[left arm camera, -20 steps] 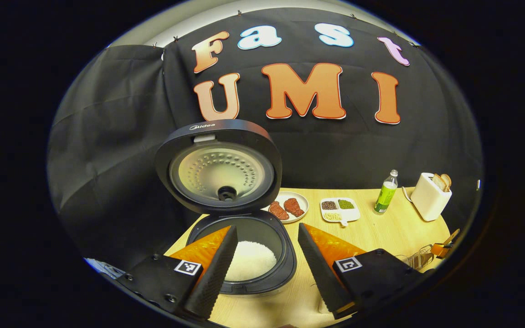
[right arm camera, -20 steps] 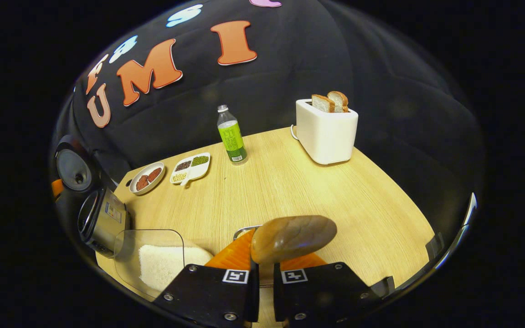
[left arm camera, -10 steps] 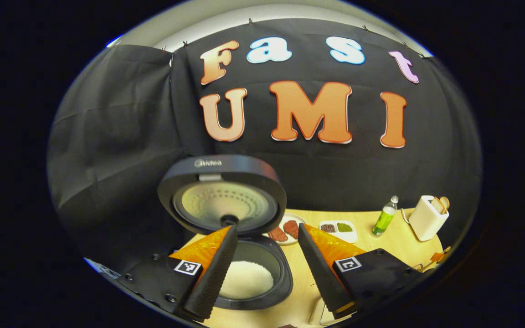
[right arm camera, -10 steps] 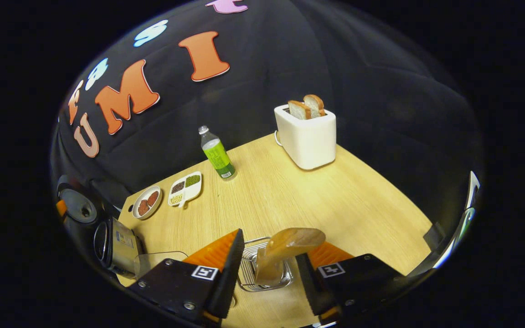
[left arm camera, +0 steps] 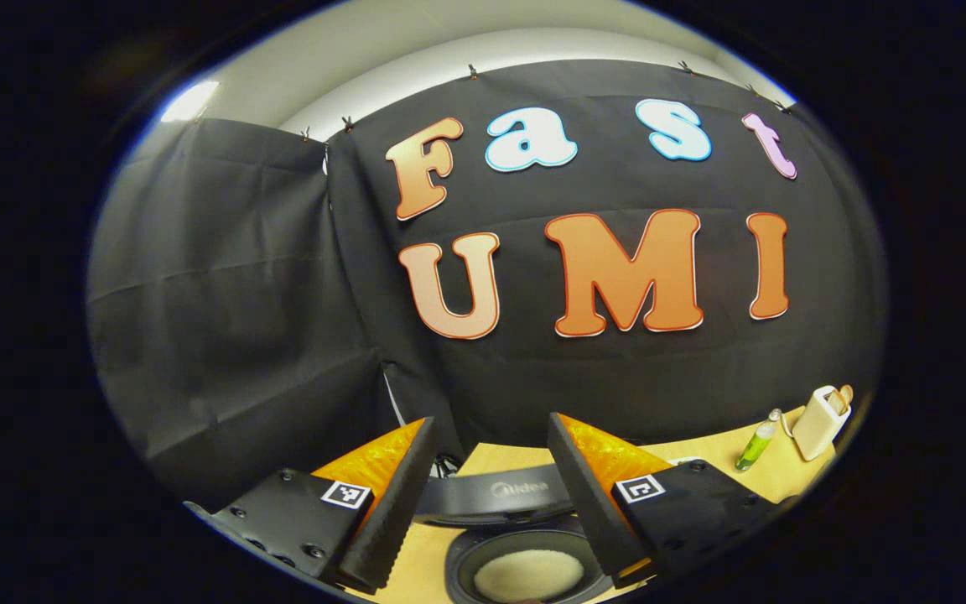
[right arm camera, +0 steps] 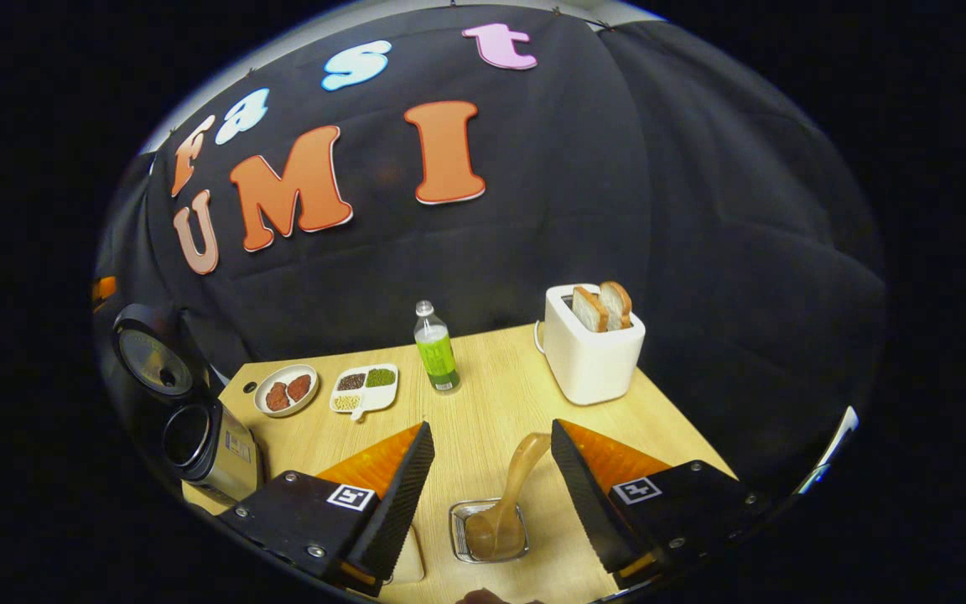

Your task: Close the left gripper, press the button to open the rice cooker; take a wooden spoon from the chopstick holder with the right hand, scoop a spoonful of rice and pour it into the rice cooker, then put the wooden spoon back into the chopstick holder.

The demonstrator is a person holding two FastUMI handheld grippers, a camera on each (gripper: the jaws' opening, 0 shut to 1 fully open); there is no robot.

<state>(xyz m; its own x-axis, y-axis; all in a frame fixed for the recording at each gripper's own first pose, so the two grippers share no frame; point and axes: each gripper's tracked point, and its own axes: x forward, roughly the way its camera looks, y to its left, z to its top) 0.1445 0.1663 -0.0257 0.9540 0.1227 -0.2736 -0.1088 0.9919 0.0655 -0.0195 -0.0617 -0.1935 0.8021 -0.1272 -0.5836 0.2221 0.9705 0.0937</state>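
Note:
In the right gripper view the wooden spoon (right arm camera: 519, 482) stands bowl-down in the wire chopstick holder (right arm camera: 489, 530) on the table. My right gripper (right arm camera: 491, 428) hangs open above it, one finger on each side and neither touching it. At the far left the rice cooker (right arm camera: 202, 440) stands with its lid (right arm camera: 148, 361) raised. In the left gripper view my left gripper (left arm camera: 490, 419) is open with nothing between its fingers, high above the cooker's lid edge (left arm camera: 495, 495). White rice (left arm camera: 529, 575) lies in the pot below.
On the wooden table (right arm camera: 491, 403) stand a white toaster (right arm camera: 592, 348) holding bread, a green bottle (right arm camera: 435, 348), a divided dish (right arm camera: 364, 390) of grains and a plate (right arm camera: 284, 390) of meat. A clear container's corner (right arm camera: 409, 558) shows beside the holder.
My right gripper opened, let go of the spoon in the holder and drew back upward. My left gripper rose and tilted up away from the cooker.

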